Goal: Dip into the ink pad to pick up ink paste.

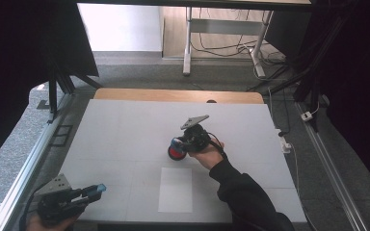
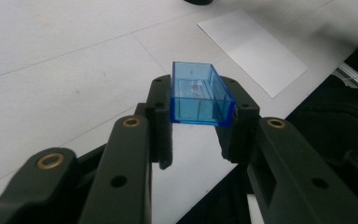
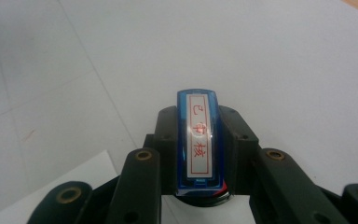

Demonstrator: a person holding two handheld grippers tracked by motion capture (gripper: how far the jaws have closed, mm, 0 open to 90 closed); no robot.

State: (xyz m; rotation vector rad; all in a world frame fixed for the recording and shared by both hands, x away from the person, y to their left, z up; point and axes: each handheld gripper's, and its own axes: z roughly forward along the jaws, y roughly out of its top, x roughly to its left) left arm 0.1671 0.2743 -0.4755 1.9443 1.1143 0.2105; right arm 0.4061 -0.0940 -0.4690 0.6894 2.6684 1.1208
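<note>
Stamp (image 3: 199, 143) label — red characters "已审核" — clamped in right hand-held gripper (image 3: 198, 154).

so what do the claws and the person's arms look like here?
Both claws, left claw and right claw, are black, with jointed links and brass-coloured pins. Each carries a grey three-cornered plate on top. A black cable loops by the right wrist. The right arm wears a black sleeve.
</note>
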